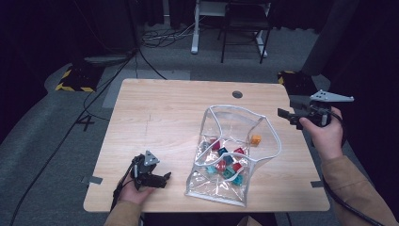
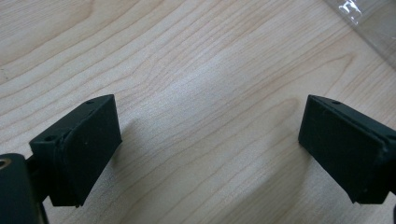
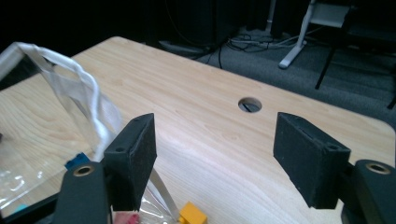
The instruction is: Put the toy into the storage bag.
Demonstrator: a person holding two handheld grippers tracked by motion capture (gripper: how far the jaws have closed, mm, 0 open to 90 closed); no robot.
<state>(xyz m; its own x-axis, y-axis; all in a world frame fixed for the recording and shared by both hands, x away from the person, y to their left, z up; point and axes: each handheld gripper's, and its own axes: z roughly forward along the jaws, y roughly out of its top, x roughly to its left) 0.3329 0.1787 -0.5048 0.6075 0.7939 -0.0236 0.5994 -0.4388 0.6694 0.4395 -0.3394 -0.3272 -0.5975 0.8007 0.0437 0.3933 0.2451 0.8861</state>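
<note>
Most blocks (image 1: pixel 225 162) are seen inside the clear bag (image 1: pixel 235 141) at mid-table; one yellow block (image 1: pixel 255 139) seemingly remains outside. Both the left gripper (image 1: pixel 165 178) and right gripper (image 1: pixel 283 114) are held open, empty.

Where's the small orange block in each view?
High view: small orange block right of centre, beside the clear plastic bag's white-trimmed rim.
Left gripper view: not in it.
Right gripper view: bottom centre, below the open jaws.
Shared landmark: the round hole in the wooden tabletop.
</note>
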